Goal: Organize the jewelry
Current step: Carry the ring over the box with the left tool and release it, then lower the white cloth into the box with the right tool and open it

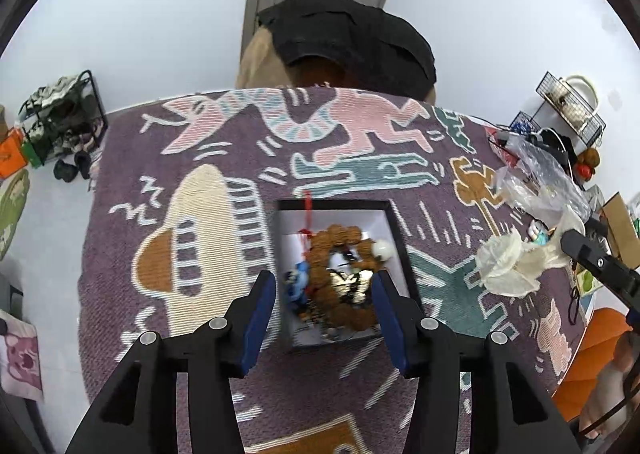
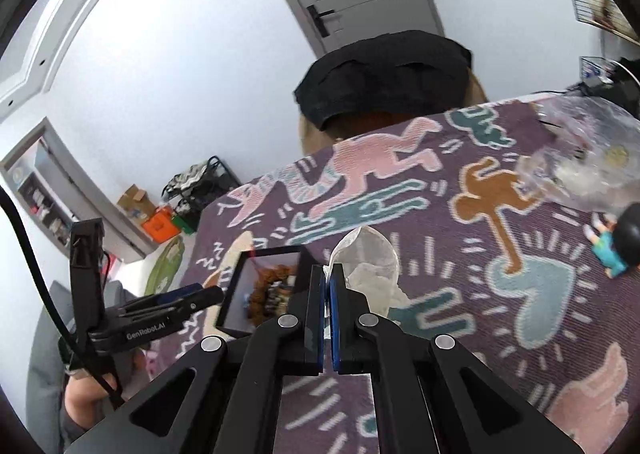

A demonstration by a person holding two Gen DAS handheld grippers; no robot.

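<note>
A black box with a white inside (image 1: 394, 232) sits on the patterned purple cloth (image 1: 224, 158). In it lie a brown bead bracelet (image 1: 340, 238), a white bead (image 1: 383, 249), a blue charm (image 1: 297, 282) and a red cord (image 1: 307, 214). My left gripper (image 1: 327, 290) is open, its blue pads either side of the box, just above it. My right gripper (image 2: 329, 274) is shut on a clear plastic bag (image 2: 370, 270), held above the cloth right of the box (image 2: 260, 290).
A pile of clear bags (image 1: 540, 182) and a small figurine (image 2: 612, 246) lie at the table's right. A chair with a black jacket (image 1: 352, 38) stands behind the table. A wire rack (image 1: 64, 114) stands on the floor at left.
</note>
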